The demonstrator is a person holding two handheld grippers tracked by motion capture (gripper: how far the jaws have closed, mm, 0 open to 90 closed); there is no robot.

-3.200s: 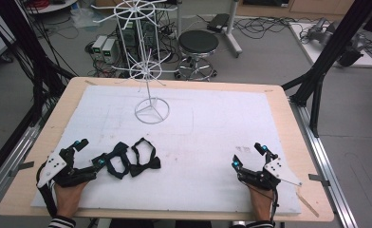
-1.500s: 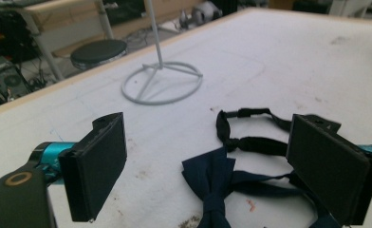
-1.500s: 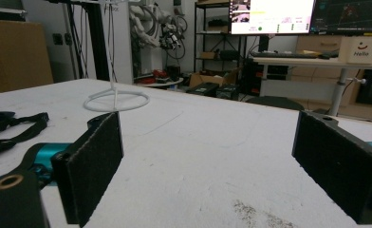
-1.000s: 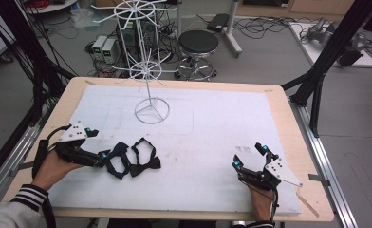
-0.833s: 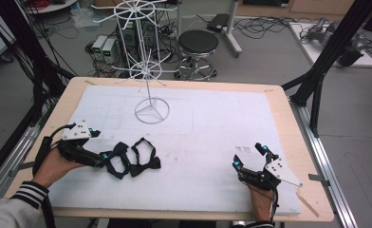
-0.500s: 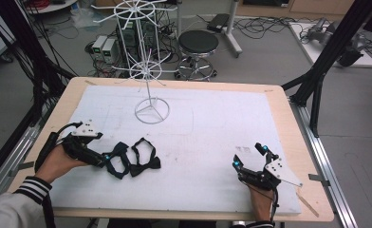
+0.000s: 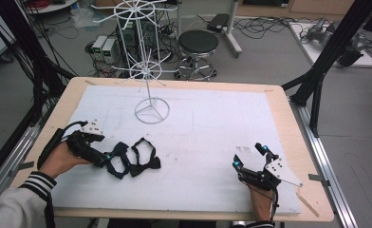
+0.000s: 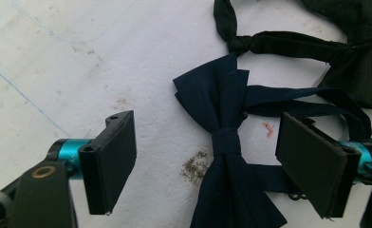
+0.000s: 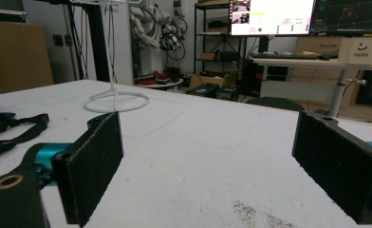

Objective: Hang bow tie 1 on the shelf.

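Now I count two fabric bow ties on the white foam board (image 7: 212, 137): a dark navy bow tie (image 8: 227, 156) between my left gripper (image 7: 104, 157) jaws, and a black bow tie (image 8: 350, 52) just beyond it, their straps touching. My left jaws have just been closing, yet they stand apart, the pads clear of the navy knot; one pad lies over its strap. Both ties sit near the board's left front. One white wire display stand (image 7: 148, 71) rises at the far side, well apart. My right gripper (image 7: 250, 156) rests at the right front, jaws wide apart, nothing between them.
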